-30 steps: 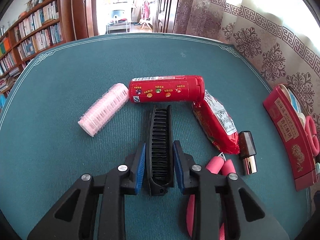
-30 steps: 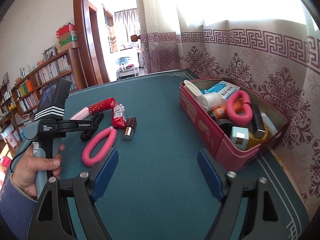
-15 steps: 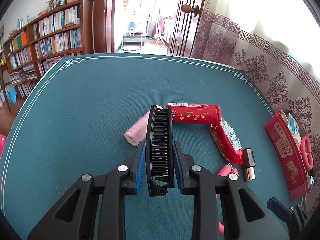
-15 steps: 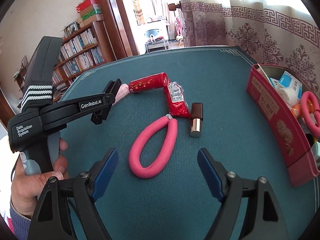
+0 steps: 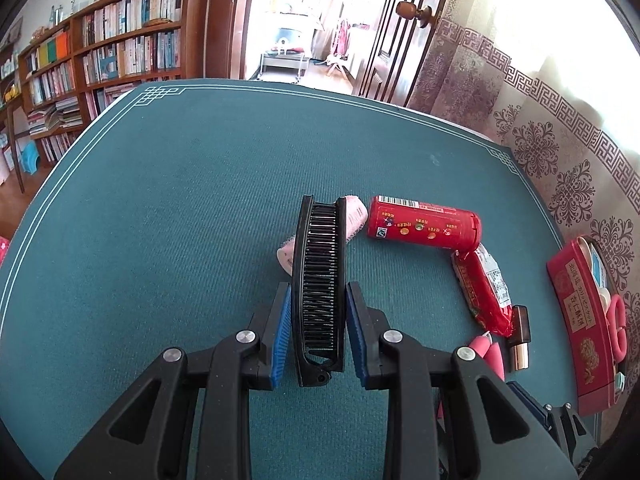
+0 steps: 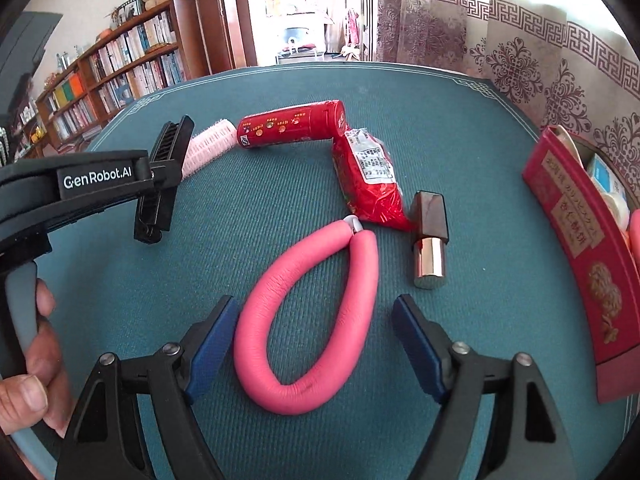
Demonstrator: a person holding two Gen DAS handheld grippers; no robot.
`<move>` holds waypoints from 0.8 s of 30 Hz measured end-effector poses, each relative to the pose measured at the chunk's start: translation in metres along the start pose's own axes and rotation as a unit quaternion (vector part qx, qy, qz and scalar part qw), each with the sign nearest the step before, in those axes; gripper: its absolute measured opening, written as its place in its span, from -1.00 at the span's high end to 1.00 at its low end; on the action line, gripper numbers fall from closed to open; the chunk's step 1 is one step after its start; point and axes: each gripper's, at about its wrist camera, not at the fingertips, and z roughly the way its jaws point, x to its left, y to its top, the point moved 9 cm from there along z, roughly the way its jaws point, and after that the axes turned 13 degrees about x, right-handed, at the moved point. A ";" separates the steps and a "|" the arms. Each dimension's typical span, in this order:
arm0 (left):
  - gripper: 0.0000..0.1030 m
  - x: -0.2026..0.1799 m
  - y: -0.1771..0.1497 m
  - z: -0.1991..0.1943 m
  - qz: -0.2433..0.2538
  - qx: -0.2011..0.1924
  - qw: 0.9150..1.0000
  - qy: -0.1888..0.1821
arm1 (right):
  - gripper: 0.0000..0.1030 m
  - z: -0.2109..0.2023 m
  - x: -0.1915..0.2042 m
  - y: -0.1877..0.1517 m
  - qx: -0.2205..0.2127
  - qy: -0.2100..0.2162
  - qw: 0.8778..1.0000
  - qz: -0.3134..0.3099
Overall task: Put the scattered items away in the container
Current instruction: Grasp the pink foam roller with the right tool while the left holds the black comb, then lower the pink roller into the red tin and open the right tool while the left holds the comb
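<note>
Comb [image 5: 319,280] clamped in left tongs [image 5: 319,332]; right tongs [image 6: 312,344] closing.

Wooden bookshelves [image 5: 100,52] line the wall — patterned curtains [image 6: 532,52] glow with daylight.
</note>
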 end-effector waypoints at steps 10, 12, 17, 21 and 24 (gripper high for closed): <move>0.44 -0.015 -0.004 -0.005 0.015 0.000 1.000 -0.022 | -0.14 -0.013 -0.012 -0.010 -0.021 0.023 0.999 0.009; 0.44 -0.020 -0.006 -0.006 0.021 0.001 0.999 -0.027 | -0.11 -0.020 -0.015 -0.014 -0.031 0.037 0.999 0.016; 0.44 -0.036 -0.011 -0.010 0.037 0.005 0.998 -0.046 | -0.10 -0.045 -0.026 -0.023 -0.065 0.044 0.997 0.030; 0.44 -0.050 -0.015 -0.015 0.053 0.004 0.997 -0.053 | -0.10 -0.068 -0.048 -0.029 -0.089 0.032 0.994 0.055; 0.44 -0.060 -0.019 -0.017 0.065 0.005 0.996 -0.059 | -0.11 -0.087 -0.069 -0.032 -0.112 0.014 0.991 0.075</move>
